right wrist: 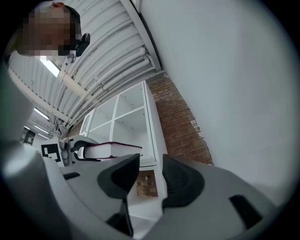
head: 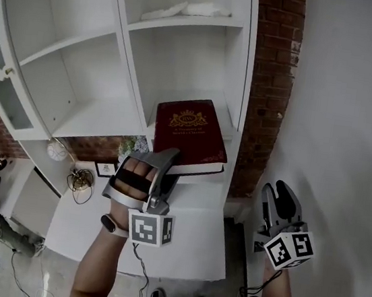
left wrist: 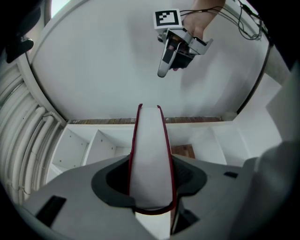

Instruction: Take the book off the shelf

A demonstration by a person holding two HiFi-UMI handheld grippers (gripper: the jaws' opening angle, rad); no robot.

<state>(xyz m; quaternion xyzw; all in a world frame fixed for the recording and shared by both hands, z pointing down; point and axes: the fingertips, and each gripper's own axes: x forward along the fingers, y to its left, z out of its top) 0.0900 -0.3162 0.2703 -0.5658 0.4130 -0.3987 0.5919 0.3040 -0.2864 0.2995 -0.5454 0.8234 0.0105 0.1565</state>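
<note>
Maroon, with a gold crest stamped on its cover, the book [head: 189, 133] lies flat and face up at the front edge of the shelf's [head: 123, 31] lower right compartment. Its near end reaches out over the white worktop [head: 192, 230] below. My left tool [head: 169, 159] is clamped on that near end, one jaw over the cover and one under, with the white page block filling the gap between them. The book's long axis runs straight away from this tool into the compartment, so I judge the coming move to be a level pull back toward me along that line. That should keep the covers clear of the upright divider on one side and the shelf's side panel on the other. My right tool [head: 277, 190] is empty, its jaws a little apart with nothing between them. It hangs well off to the right by the strip of brick wall [head: 269, 87], so the left hand does the work. The shelf boards look smooth, white and mostly bare. A plain white wall [head: 355, 99] fills the right side of the room.
</note>
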